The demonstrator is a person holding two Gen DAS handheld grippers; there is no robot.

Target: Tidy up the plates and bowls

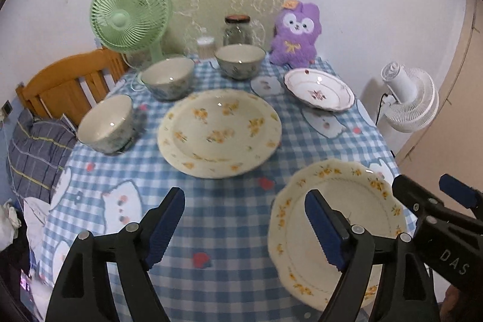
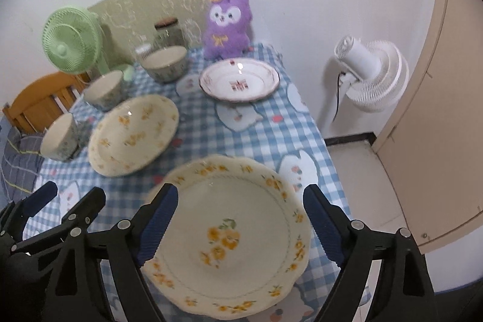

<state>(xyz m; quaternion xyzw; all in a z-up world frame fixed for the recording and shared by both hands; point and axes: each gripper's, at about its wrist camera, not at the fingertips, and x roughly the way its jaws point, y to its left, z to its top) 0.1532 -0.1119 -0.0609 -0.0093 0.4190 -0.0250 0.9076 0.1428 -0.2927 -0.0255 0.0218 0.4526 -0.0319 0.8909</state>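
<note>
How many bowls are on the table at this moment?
3, in an arc on the table's left side: one bowl at the left edge, one in front of the green fan, one below the glass jar. None stacked.

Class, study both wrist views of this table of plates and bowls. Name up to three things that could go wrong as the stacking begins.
1. The scalloped yellow-flowered plate lies close to the table's near edge; a careless nudge from the open right gripper might push it off.
2. The left gripper and right gripper hang close together, so they could collide.
3. The nearest bowl sits near the cloth's left edge and seems propped on something dark, so it might tip.
</note>
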